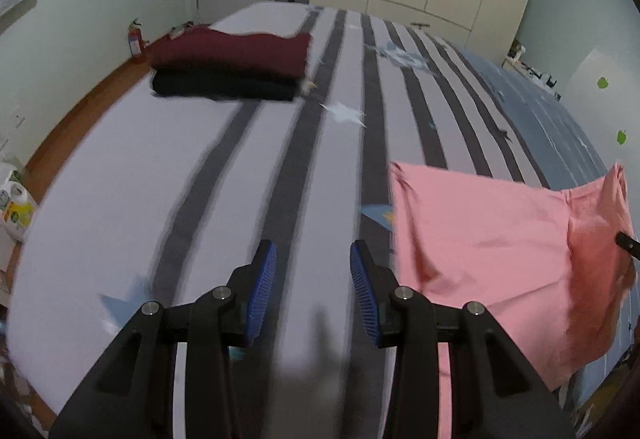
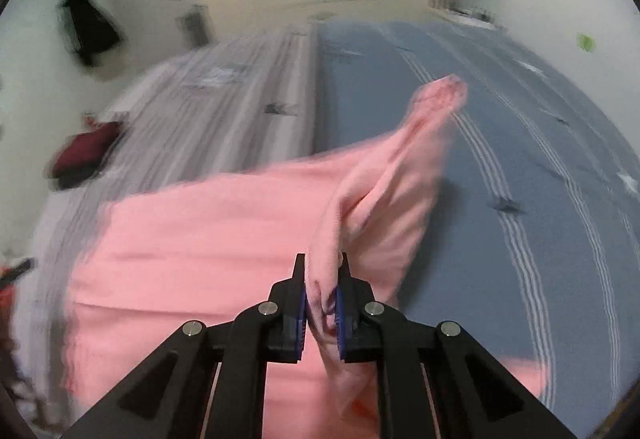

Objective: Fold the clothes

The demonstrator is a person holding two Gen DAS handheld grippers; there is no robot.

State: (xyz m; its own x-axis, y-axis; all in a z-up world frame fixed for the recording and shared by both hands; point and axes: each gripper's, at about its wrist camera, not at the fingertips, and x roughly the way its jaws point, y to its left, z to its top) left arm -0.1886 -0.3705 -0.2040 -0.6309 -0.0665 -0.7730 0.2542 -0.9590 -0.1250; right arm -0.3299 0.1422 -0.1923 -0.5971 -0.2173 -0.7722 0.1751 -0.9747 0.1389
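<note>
Bed (image 1: pixel 120 167): under my grippers, its sheet white with dark stripes on one side, blue on the other.
Far left corner: my folded maroon garment (image 1: pixel 232 49) stacked on a folded black garment (image 1: pixel 224 87).
Right side: pink garment (image 1: pixel 480 239) partly lying on the sheet.

The left hand-held gripper (image 1: pixel 313 279) points forward and slightly downward, its 2 blue-padded fingers (image 1: pixel 264 287) spread wide apart with nothing between them. The right hand-held gripper (image 2: pixel 321 303) also points forward, its 2 fingers drawn nearly together, blue pads (image 2: pixel 301 323) pinching a fold of pink garment (image 2: pixel 192 239) that bunches up between them. The right view is blurred.
</note>
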